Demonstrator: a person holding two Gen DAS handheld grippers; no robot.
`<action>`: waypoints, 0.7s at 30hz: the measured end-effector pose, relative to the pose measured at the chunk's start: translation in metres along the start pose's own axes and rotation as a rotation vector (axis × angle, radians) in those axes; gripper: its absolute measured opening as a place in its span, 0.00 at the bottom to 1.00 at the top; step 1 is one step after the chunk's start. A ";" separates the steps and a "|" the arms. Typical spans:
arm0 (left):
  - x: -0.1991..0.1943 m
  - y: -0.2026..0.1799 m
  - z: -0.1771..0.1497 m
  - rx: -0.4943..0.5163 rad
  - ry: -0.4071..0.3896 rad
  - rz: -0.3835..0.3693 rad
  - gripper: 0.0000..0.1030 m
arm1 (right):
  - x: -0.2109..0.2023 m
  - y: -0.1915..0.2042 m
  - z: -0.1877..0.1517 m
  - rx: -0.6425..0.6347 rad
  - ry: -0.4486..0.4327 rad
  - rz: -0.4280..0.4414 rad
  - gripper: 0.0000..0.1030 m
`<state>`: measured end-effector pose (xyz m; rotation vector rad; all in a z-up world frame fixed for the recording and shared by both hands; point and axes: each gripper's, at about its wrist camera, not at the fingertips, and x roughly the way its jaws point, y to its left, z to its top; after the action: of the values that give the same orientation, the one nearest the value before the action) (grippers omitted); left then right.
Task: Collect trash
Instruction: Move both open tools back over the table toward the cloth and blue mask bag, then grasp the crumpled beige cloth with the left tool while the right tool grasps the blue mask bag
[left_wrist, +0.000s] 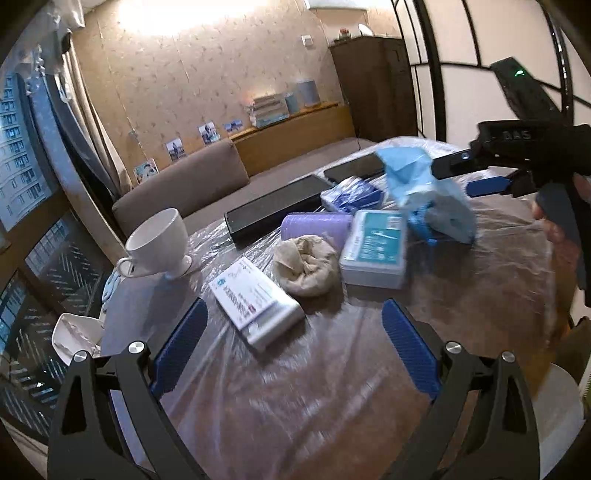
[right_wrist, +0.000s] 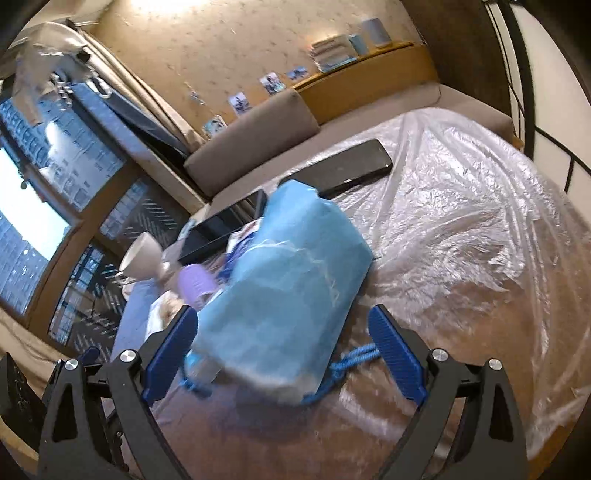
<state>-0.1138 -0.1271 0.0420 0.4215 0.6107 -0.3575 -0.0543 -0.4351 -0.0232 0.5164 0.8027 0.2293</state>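
Trash here is most likely the crumpled beige wad (left_wrist: 306, 266) lying among boxes in the middle of the table (left_wrist: 369, 369), which is wearing a clear plastic cover, presumably to keep the surface clean. Touching the wad are a white carton (left_wrist: 255, 302) on the near side and a purple roll (left_wrist: 314, 227) behind it; a teal-labelled box (left_wrist: 375, 247) is sitting just beside it. A light blue drawstring bag (right_wrist: 284, 295), bulging and lying on its side, is probably serving as the trash sack. The right gripper (right_wrist: 284, 354) is standing with its 2 blue pads spread wide on either side of the bag, neither pad pressing it, so the bag is resting on the table rather than hanging from a grip. The left gripper (left_wrist: 295, 347) is likewise spread, nothing between its pads, and is pointing down toward the carton and wad. A white cup (left_wrist: 159, 243) is standing well apart, near the table's window edge.
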 end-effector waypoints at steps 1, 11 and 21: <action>0.010 0.002 0.003 0.003 0.012 0.001 0.94 | 0.005 0.000 0.002 0.005 0.004 -0.003 0.90; 0.061 0.007 0.023 0.015 0.074 -0.038 0.94 | 0.026 0.003 0.018 0.007 -0.011 -0.054 0.90; 0.068 -0.014 0.030 0.155 0.059 -0.009 0.94 | 0.029 0.003 0.035 0.063 -0.020 -0.061 0.94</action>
<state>-0.0538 -0.1668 0.0181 0.5793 0.6452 -0.4034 -0.0087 -0.4341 -0.0196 0.5514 0.8070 0.1429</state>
